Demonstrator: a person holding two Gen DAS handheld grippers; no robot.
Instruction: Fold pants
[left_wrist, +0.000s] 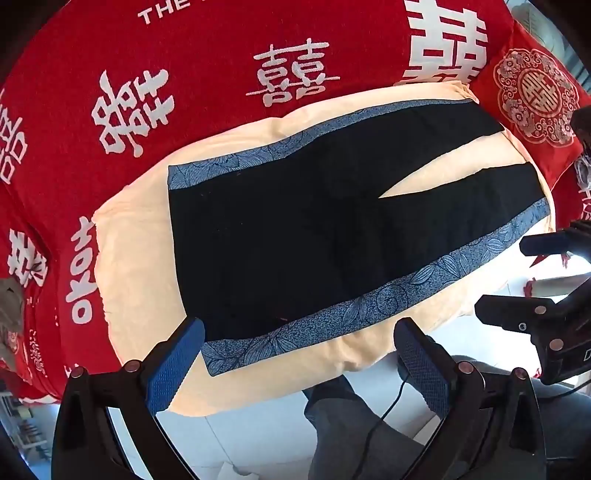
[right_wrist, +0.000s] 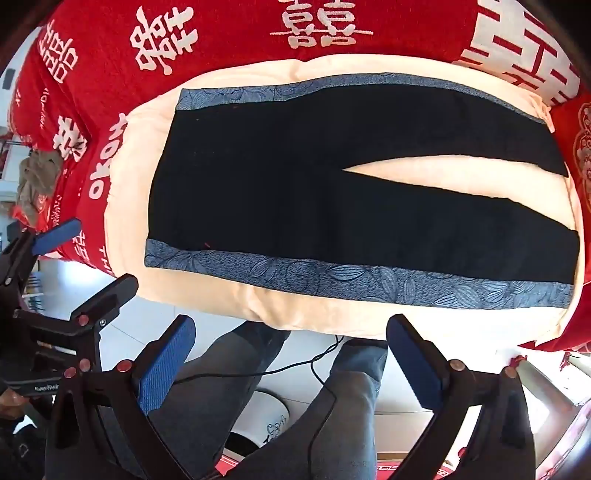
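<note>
Black pants with blue patterned side stripes lie flat on a cream blanket, waistband to the left, legs spread in a V to the right. They also show in the right wrist view. My left gripper is open and empty, hovering over the near edge by the waistband corner. My right gripper is open and empty, held off the near edge of the blanket. The right gripper shows at the right of the left wrist view; the left gripper shows at the left of the right wrist view.
The blanket lies on a bed with a red cover with white characters. A red pillow sits past the leg ends. The person's legs in jeans, a cable and white floor tiles lie below the bed edge.
</note>
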